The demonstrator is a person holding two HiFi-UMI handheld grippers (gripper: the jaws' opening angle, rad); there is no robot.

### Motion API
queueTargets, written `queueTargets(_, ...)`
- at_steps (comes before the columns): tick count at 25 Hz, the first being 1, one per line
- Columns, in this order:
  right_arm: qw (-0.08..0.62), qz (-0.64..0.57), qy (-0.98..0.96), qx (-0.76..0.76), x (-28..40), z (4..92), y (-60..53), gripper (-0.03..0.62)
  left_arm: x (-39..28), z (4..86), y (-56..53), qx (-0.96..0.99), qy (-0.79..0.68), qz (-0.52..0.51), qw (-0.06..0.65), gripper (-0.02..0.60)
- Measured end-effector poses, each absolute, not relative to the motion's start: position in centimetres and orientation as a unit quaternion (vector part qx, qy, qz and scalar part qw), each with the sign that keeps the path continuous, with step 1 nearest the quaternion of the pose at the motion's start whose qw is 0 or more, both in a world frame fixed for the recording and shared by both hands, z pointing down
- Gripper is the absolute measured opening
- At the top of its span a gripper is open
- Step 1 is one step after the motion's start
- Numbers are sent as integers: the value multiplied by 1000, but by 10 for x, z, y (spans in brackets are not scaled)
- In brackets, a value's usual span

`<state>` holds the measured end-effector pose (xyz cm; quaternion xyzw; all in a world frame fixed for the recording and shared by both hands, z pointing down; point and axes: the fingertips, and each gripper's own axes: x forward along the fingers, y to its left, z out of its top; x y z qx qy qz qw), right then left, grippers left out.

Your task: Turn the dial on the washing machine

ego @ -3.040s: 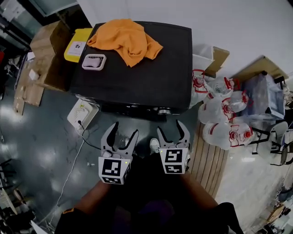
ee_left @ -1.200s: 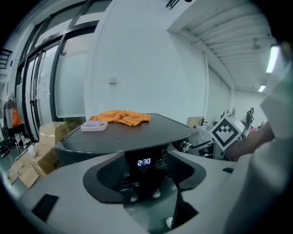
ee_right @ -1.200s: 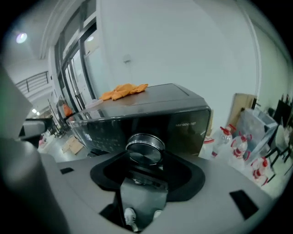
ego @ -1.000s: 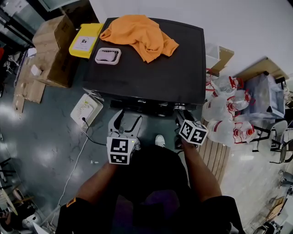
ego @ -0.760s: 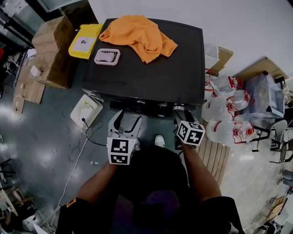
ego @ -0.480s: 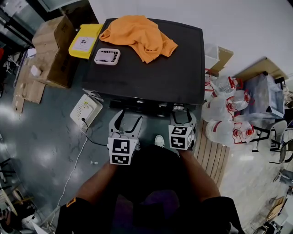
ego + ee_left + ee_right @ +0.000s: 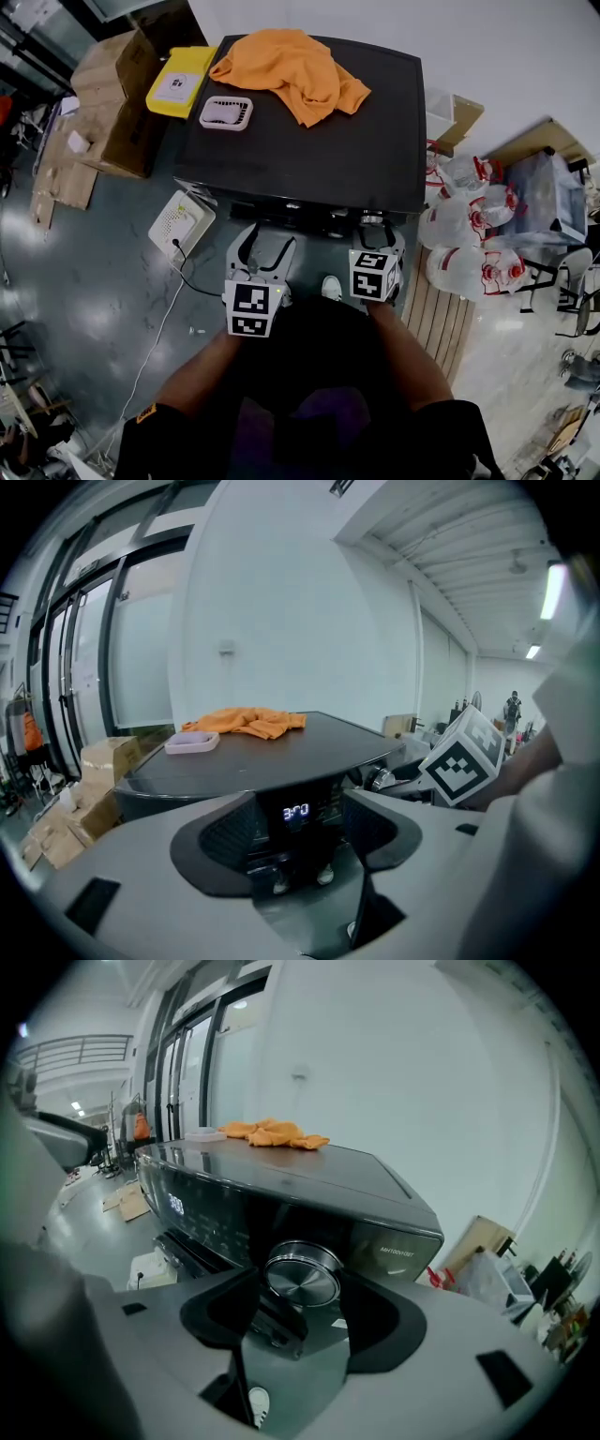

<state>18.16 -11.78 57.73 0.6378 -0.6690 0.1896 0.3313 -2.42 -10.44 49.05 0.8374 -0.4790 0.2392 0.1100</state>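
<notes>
Both tongs point level at the front panel of the glossy black washing machine (image 7: 202,1206). They sit side by side, each on a forearm reaching forward from the person's body: left forearm (image 7: 197,380), right forearm (image 7: 412,361).

The right tongs (image 7: 301,1290) are upright and closed on the dial (image 7: 302,1277), with one dark pad at each side of its rim. The left tongs (image 7: 298,806) stand just left of them. Their pads are apart with nothing between them, in line with the machine's lit display (image 7: 295,813).

Item count:
- Two tongs, each carrying one black-and-white marker cube (image 7: 249,310).
- One dial.
- One lit display.
- One crumpled orange cloth (image 7: 291,70), at the rear of the machine's flat black tabletop (image 7: 309,164).
- One small white slotted tray (image 7: 226,112), near the tabletop's rear left corner.
- One yellow box (image 7: 180,81), just beside the machine's rear left.

Dial description: a round knob with a brushed silver face and a bright chrome rim. It stands proud of the front panel at the panel's right end, under the tabletop's front right corner. The white lettering to its right is too small to read.
</notes>
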Motion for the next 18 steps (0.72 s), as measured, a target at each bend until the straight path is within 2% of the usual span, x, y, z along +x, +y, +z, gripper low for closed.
queueTargets(6, 274, 254, -668, 643, 188, 581, -117, 265, -22, 490, -105, 840, -475, 237, 111, 290)
queueTargets(12, 126, 365, -693, 608, 194, 583, -116, 264, -18, 491, -106, 845, -470, 222, 130, 290)
queueTargets(15, 117, 372, -697, 601, 194, 583, -116, 265, -16, 493, -107, 845, -470, 218, 135, 290)
queueTargets(18, 154, 342, -695, 613, 194, 583, -115, 270, -14, 494, -107, 844, -471, 220, 134, 290)
